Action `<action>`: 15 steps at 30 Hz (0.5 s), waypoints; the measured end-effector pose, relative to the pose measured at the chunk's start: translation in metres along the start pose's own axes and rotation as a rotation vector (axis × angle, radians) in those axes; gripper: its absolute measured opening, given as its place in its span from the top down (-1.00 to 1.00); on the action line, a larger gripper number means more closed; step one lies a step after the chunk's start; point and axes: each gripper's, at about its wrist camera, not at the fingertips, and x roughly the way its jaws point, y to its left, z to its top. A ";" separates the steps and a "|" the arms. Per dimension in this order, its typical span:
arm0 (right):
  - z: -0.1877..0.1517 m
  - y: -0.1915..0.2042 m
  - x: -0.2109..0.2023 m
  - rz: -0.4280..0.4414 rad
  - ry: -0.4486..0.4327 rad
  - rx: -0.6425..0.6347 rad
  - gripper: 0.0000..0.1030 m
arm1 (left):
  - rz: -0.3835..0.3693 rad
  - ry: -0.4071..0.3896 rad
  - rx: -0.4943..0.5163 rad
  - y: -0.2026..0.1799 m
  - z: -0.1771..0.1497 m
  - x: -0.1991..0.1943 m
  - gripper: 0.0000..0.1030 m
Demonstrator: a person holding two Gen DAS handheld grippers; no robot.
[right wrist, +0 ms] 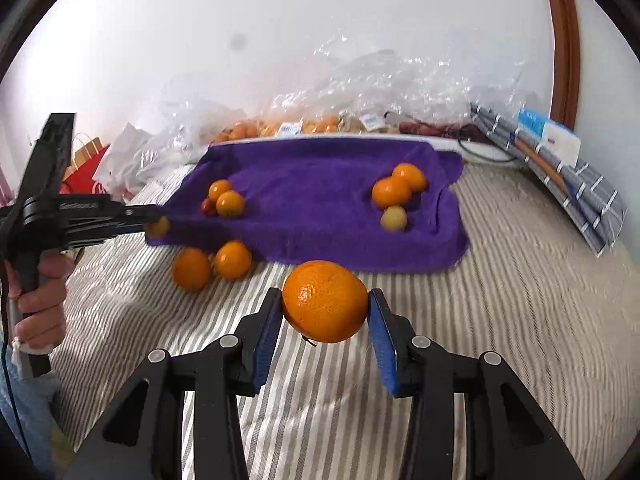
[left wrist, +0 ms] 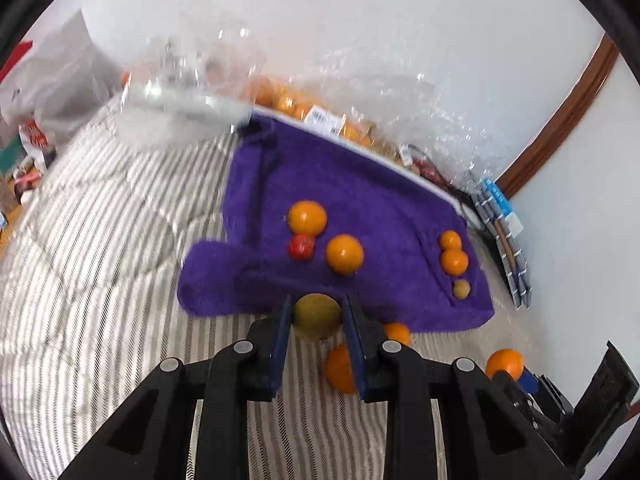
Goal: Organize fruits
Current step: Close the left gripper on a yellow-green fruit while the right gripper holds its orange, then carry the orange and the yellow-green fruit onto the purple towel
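My left gripper (left wrist: 317,314) is shut on a yellow-green fruit (left wrist: 317,317), held above the near edge of the purple towel (left wrist: 344,188); it also shows in the right wrist view (right wrist: 157,226). My right gripper (right wrist: 325,304) is shut on a large orange (right wrist: 325,301) above the striped bedding. On the towel, two oranges (left wrist: 307,217) and a red fruit (left wrist: 301,246) lie at the left; two oranges (right wrist: 391,192) and a pale yellow fruit (right wrist: 394,218) lie at the right. Two oranges (right wrist: 233,259) lie on the bedding by the towel's near edge.
Clear plastic bags of oranges (right wrist: 280,126) lie behind the towel by the white wall. A folded grey checked cloth with a box (right wrist: 560,160) leans at the right. White and red bags (right wrist: 104,160) stand at the left. Striped bedding (right wrist: 500,300) covers the surface.
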 end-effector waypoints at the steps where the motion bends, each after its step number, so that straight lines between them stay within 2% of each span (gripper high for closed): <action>1: 0.005 -0.001 0.001 -0.007 -0.004 -0.003 0.17 | 0.009 -0.014 0.010 -0.002 0.006 -0.002 0.51; 8: 0.049 -0.009 0.022 -0.013 -0.024 0.015 0.17 | 0.087 -0.071 0.037 -0.002 0.042 0.009 0.51; 11: 0.063 -0.008 0.038 -0.027 -0.039 0.006 0.17 | 0.109 -0.101 0.069 -0.002 0.046 0.023 0.51; 15: 0.072 -0.008 0.062 -0.017 -0.044 0.020 0.17 | 0.125 -0.099 0.089 0.001 0.041 0.041 0.51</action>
